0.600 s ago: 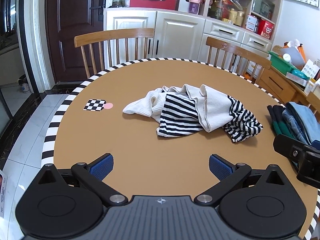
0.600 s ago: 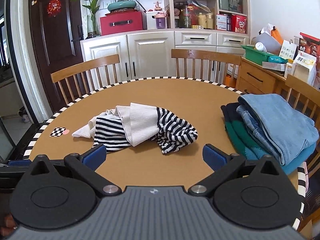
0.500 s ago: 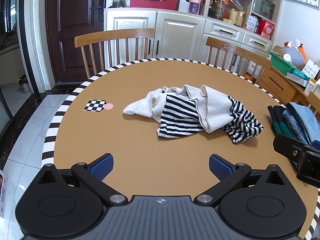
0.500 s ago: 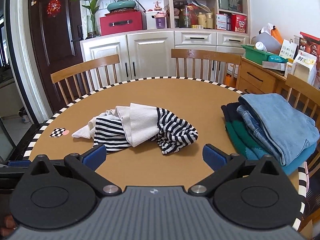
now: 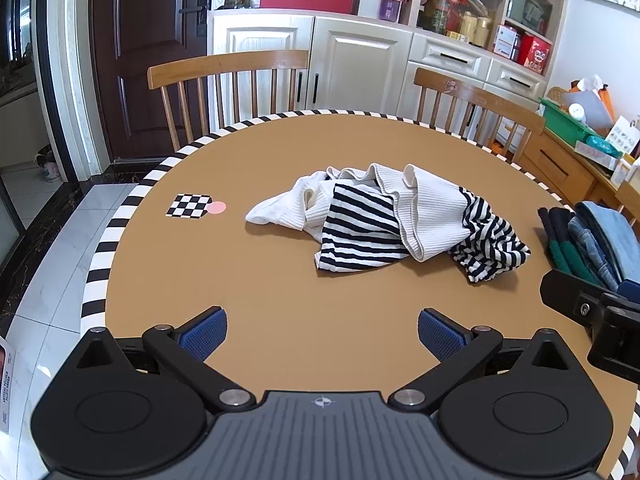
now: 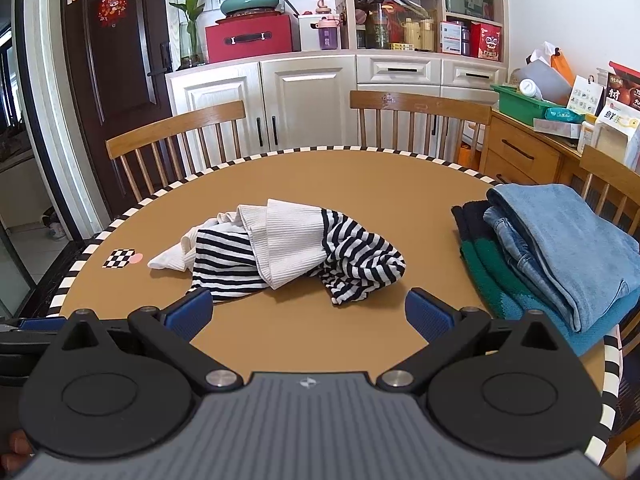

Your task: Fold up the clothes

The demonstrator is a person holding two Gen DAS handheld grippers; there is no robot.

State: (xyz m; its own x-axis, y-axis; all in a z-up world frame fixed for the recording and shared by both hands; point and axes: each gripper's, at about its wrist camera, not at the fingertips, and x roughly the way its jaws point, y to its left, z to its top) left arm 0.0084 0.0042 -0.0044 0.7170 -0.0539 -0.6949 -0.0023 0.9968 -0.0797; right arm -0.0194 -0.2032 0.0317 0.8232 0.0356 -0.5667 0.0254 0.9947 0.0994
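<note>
I'm at the very start: the crumpled striped garment (image 5: 400, 222) lies mid-counter (image 5: 280, 292), untouched, and it needs spreading flat before any fold. The folded pile (image 6: 560, 256) sits at the right edge, near enough to catch a sleeve. My left claw (image 5: 322, 330) and right claw (image 6: 308, 314) hover at the near edge, both gaping and empty.

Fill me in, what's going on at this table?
A person holds two grippers over a round table, set to fold clothes. The left gripper and right gripper are both open and empty, short of the crumpled striped-and-white garment mid-table. Nothing is grasped yet. A folded stack of clothes sits at the table's right edge.
</note>
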